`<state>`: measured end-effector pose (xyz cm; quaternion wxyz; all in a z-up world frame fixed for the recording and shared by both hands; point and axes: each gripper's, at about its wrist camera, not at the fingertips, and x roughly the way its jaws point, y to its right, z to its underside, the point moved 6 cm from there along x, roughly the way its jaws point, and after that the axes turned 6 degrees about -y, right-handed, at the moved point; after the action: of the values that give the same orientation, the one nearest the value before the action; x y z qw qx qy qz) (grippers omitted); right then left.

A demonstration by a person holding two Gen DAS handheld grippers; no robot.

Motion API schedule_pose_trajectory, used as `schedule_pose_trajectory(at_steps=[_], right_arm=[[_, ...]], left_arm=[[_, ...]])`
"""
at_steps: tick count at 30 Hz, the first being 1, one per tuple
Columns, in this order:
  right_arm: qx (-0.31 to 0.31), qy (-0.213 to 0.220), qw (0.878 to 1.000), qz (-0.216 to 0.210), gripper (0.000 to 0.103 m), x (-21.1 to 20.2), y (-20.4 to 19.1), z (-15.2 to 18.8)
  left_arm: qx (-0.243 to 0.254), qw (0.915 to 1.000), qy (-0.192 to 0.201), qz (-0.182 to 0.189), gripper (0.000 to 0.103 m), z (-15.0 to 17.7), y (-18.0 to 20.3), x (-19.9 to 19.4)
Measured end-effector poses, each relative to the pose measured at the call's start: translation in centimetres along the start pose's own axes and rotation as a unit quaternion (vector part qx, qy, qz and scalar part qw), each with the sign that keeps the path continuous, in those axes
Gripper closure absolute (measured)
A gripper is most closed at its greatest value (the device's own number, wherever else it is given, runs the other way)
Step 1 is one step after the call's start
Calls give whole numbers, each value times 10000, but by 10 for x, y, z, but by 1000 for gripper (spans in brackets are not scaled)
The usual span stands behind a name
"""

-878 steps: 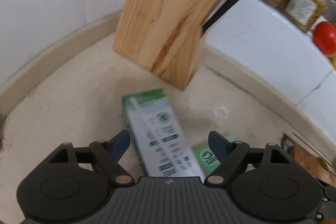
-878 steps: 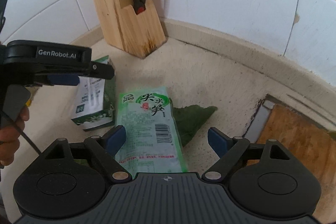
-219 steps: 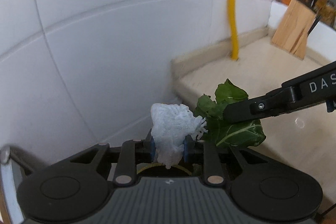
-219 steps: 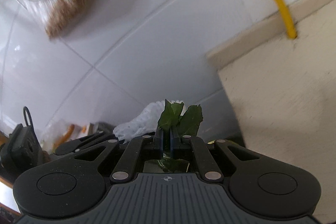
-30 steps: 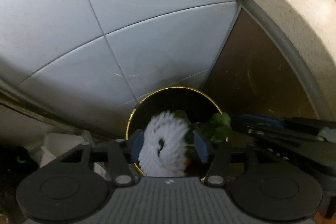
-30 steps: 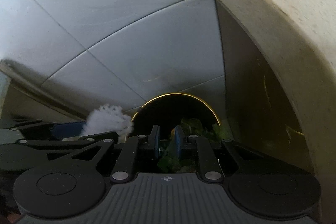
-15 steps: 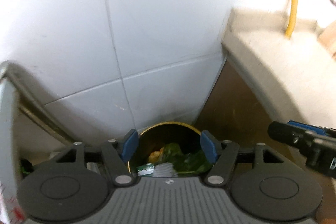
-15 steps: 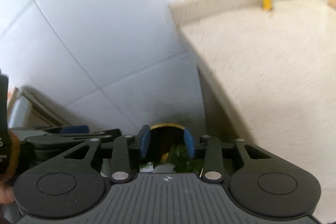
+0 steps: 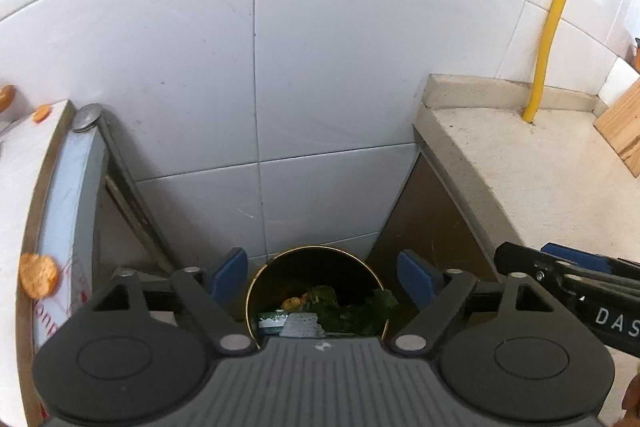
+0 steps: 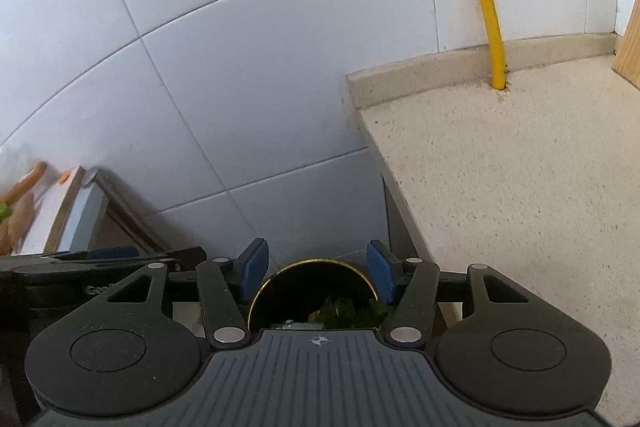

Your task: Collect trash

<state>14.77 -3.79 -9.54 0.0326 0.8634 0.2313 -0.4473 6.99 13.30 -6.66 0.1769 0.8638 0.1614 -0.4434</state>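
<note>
Above bin (image 9: 256, 291), both grippers (empty) opening.

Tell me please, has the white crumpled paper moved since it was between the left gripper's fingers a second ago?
Yes. The white paper has dropped out of the left gripper and lies inside the gold-rimmed bin among the green leaves.

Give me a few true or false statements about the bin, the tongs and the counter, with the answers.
1. The bin already holds green leaves. True.
2. The left tongs grip a white wad. False: nothing is between them; they are opening.
3. The right tongs are shut on a leaf. False: they are empty and opening.
4. A yellow pipe runs down the tiled wall to the counter. True.
5. The bin stands on the counter. False: it sits below, beside the counter's end.
</note>
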Motion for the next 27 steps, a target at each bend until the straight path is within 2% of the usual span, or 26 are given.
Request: schedule_pose_trajectory(at_steps=[6, 27], right_arm=[[-61, -9, 9999, -128, 37, -9, 3, 0], [-273, -76, 9990, -341, 36, -20, 1, 11]], left_arm=[[-90, 9999, 59, -132, 24, 9, 9, -10], [-297, 9981, 268, -467, 22, 31, 14, -39]])
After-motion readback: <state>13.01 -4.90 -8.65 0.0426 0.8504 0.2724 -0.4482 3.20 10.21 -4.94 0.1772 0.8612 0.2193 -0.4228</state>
